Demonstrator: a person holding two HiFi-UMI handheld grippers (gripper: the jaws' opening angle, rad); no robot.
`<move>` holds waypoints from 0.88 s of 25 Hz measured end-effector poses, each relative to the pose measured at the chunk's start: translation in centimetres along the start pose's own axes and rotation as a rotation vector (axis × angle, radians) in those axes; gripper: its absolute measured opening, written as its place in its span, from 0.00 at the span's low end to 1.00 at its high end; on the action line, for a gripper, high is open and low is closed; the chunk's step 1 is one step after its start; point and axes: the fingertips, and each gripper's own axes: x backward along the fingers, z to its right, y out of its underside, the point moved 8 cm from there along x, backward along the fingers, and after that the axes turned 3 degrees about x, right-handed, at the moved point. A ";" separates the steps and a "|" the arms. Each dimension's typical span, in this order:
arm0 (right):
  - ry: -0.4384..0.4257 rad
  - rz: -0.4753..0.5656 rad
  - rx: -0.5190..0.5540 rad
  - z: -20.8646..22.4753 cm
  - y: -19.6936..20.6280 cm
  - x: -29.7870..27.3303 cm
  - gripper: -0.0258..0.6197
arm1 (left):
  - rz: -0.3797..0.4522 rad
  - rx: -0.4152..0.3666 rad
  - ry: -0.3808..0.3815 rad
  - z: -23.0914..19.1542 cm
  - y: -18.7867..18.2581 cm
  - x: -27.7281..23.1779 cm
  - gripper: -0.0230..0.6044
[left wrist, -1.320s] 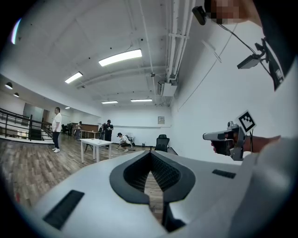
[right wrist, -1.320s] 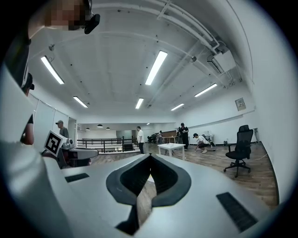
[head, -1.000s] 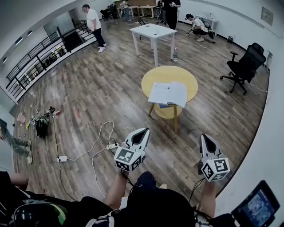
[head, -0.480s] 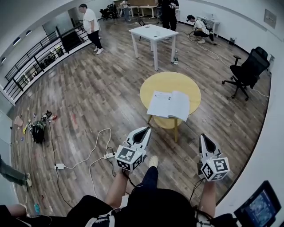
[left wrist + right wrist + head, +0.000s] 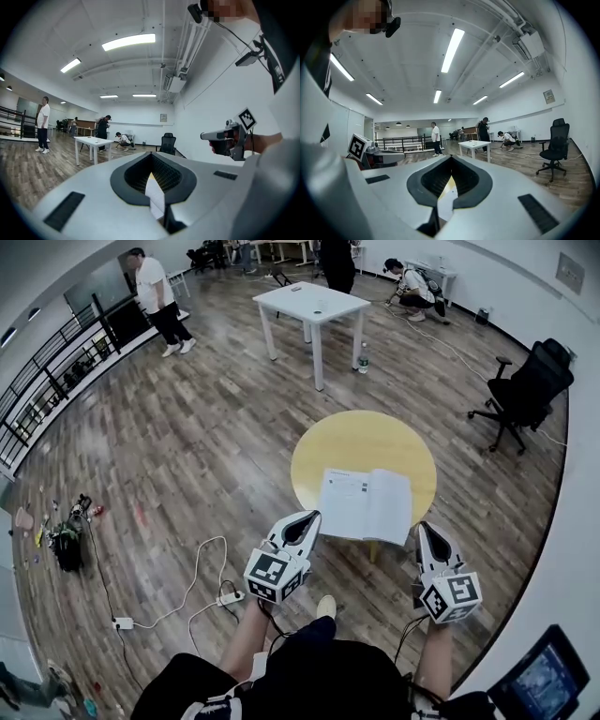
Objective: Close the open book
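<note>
An open book point(image 5: 366, 505) lies flat, white pages up, on the near half of a round yellow table point(image 5: 361, 442). My left gripper point(image 5: 307, 517) is shut and held level, its tip just short of the book's left edge. My right gripper point(image 5: 424, 529) is also shut, its tip at the table's near right rim beside the book. Neither touches the book. In the left gripper view, a sliver of white page point(image 5: 154, 197) shows through the jaw hollow, and the right gripper point(image 5: 225, 137) is off to the right. Nothing sits between either pair of jaws.
A white square table point(image 5: 314, 301) stands beyond the round one, with a bottle point(image 5: 364, 360) by its leg. A black office chair point(image 5: 525, 385) is at the right. Cables and a power strip point(image 5: 225, 596) lie on the wood floor at the left. People stand far off.
Both grippers have advanced toward the round table, staying shut. The table and book, which were well ahead, are now right at the gripper tips.
</note>
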 end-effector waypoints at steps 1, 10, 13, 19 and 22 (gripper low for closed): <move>0.001 -0.004 -0.001 0.2 -0.1 -1.3 0.04 | -0.007 0.005 0.006 -0.9 0.1 -0.9 0.03; 0.034 -0.062 -0.013 2.9 0.3 -6.5 0.04 | -0.046 0.053 0.042 -5.0 1.0 -5.9 0.03; 0.017 -0.063 -0.013 3.8 0.1 -7.8 0.04 | -0.044 0.051 0.030 -5.5 0.6 -7.0 0.03; 0.006 -0.086 -0.022 4.9 0.9 -7.9 0.04 | -0.067 0.067 0.030 -4.8 1.3 -8.3 0.03; 0.017 -0.115 -0.045 5.6 2.1 -7.7 0.04 | -0.096 0.081 0.037 -4.4 2.2 -8.9 0.03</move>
